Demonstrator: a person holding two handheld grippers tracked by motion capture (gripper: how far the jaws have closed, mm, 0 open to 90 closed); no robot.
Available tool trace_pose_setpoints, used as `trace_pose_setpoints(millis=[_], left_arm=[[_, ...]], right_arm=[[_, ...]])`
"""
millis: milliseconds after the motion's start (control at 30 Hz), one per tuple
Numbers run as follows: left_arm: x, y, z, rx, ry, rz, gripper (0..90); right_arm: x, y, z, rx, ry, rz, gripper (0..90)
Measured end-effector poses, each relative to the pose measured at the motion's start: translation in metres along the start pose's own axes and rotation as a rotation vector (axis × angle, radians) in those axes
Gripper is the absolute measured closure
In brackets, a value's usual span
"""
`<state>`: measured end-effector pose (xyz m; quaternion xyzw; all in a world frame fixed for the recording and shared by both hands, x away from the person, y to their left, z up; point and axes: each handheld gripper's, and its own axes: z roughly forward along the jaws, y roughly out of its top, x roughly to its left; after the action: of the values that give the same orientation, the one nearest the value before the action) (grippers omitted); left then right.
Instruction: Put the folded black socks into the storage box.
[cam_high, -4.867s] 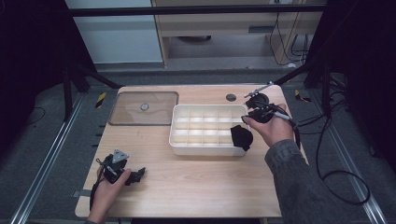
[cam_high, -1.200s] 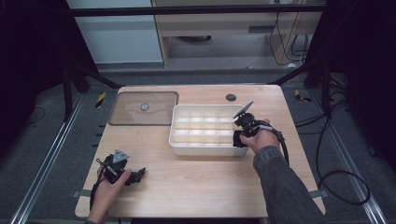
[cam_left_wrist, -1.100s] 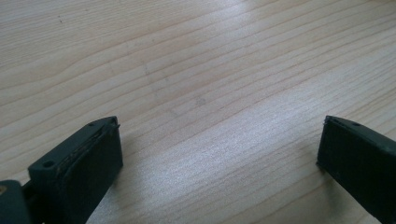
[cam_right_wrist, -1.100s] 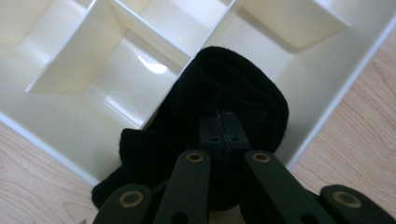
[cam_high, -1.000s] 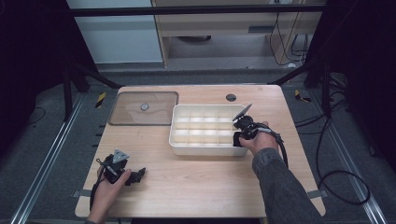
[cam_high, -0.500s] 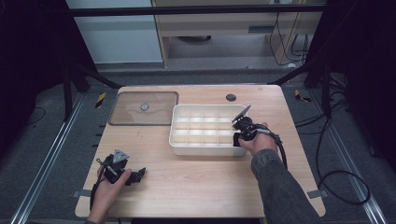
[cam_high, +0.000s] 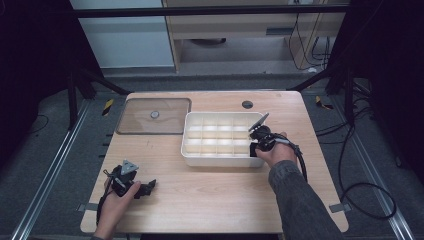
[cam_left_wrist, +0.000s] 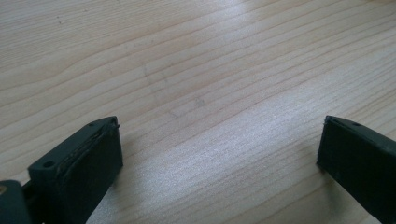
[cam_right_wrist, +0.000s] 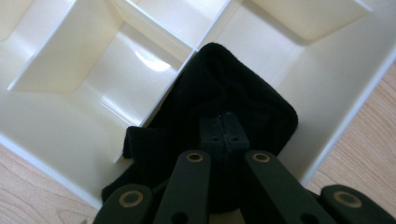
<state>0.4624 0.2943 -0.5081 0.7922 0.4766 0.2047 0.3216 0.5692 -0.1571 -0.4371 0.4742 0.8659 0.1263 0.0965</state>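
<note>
The right gripper (cam_right_wrist: 223, 122), jaws pressed together on a black cloth (cam_right_wrist: 233, 93), holds it over the tray's (cam_right_wrist: 70, 65) corner divider.

**Around my bench**

I work at a pale wooden table (cam_high: 215, 200) with a small dark round hole (cam_high: 247, 104) near its far edge. Beyond that edge, past my tools, stands a light-wood cabinet (cam_high: 240, 30) with an open shelf, and beside it a white panel (cam_high: 125, 35). Grey floor (cam_high: 45, 165) surrounds me, crossed by metal rails (cam_high: 50, 175) on my left. Black frame struts (cam_high: 85, 80) angle down either side. Black cables (cam_high: 360, 200) loop on the floor at my right. The far sides fall into darkness.
</note>
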Motion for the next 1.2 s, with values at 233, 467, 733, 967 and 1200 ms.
trace_pose_setpoints(millis=[233, 467, 733, 967, 1200], left_arm=[[-0.0002, 0.0, 0.0002, -0.002, 0.002, -0.001, 0.0], [0.0, 0.0001, -0.0001, 0.002, 0.0, 0.004, 0.0], [-0.0001, 0.0003, 0.0002, 0.0, 0.002, 0.003, 0.0], [-0.0001, 0.0003, 0.0003, 0.0, 0.001, 0.004, 0.0], [-0.0003, 0.0002, 0.0006, -0.004, 0.0, 0.002, 0.0]], right_arm=[[-0.0006, -0.0011, 0.0015, -0.002, 0.009, 0.014, 90.0], [0.0001, -0.0007, 0.0029, 0.009, 0.009, 0.015, 90.0], [-0.0014, -0.0049, 0.0047, -0.015, 0.02, 0.031, 90.0], [-0.0017, -0.0039, 0.005, -0.007, 0.028, 0.033, 90.0], [-0.0013, -0.0035, 0.0057, -0.004, 0.02, 0.037, 90.0]])
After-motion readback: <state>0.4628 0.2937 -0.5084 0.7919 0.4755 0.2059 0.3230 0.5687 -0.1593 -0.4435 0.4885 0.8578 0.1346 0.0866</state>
